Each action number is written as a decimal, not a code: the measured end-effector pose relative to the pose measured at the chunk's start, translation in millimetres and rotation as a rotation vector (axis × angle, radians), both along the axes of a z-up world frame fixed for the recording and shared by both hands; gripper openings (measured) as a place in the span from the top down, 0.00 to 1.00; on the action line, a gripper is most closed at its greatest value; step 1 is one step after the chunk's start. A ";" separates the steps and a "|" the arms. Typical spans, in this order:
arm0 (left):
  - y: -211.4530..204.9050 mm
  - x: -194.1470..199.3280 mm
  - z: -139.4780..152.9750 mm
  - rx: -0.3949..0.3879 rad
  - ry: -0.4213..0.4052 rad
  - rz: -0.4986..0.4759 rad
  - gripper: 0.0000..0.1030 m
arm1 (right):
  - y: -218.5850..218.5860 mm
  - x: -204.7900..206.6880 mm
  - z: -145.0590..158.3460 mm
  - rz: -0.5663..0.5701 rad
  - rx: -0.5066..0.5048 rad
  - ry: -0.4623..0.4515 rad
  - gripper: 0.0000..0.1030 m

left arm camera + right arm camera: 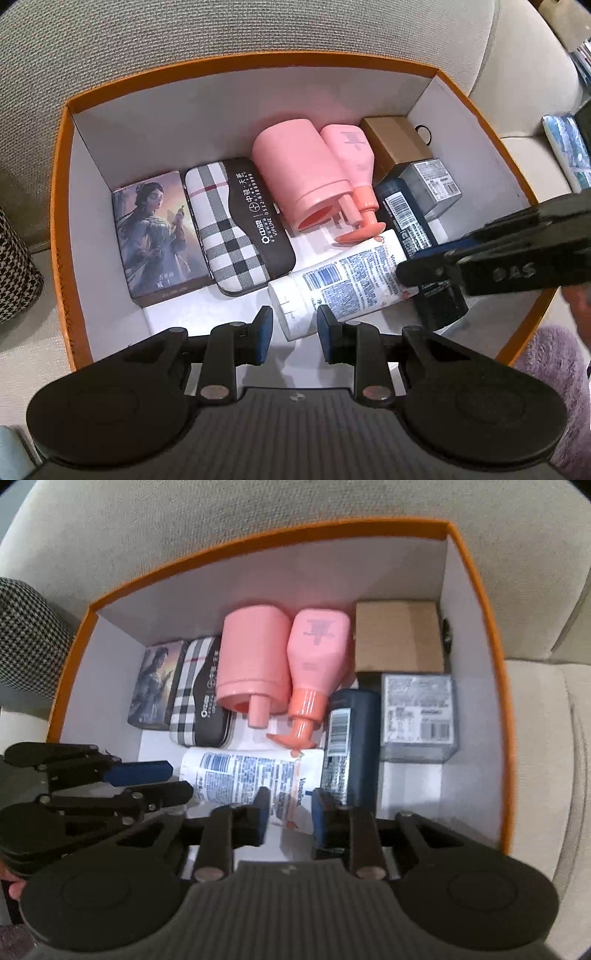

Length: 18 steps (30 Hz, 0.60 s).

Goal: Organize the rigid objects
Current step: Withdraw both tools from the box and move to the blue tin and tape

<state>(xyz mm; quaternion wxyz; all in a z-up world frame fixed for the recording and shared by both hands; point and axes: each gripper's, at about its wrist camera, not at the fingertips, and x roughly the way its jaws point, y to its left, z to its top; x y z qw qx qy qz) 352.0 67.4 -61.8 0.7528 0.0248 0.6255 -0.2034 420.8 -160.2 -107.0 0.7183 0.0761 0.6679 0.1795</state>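
Observation:
An orange box with white inside walls holds several items. A white Vaseline bottle lies on its side at the front. Behind it lie a pink cup, a pink pump bottle, a dark blue bottle, a plaid case and a portrait card box. My left gripper is open and empty above the white bottle's cap end. My right gripper is open and empty above its other end; its fingers show in the left wrist view.
A brown carton and a clear grey box sit at the box's right. The box rests on a beige sofa. A houndstooth cushion lies at left. A purple fluffy cloth lies at right.

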 end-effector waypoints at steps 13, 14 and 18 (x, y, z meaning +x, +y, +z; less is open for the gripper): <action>9.7 -18.5 24.0 -0.080 -0.101 0.026 0.70 | 29.8 -7.8 -0.6 0.019 -0.032 -0.061 0.83; 12.3 -23.8 30.7 -0.095 -0.127 0.037 0.70 | 28.9 -11.1 5.9 0.013 -0.020 -0.081 0.82; 20.8 -49.1 53.7 -0.155 -0.207 0.093 0.70 | 23.1 -35.5 42.0 -0.003 0.035 -0.207 0.80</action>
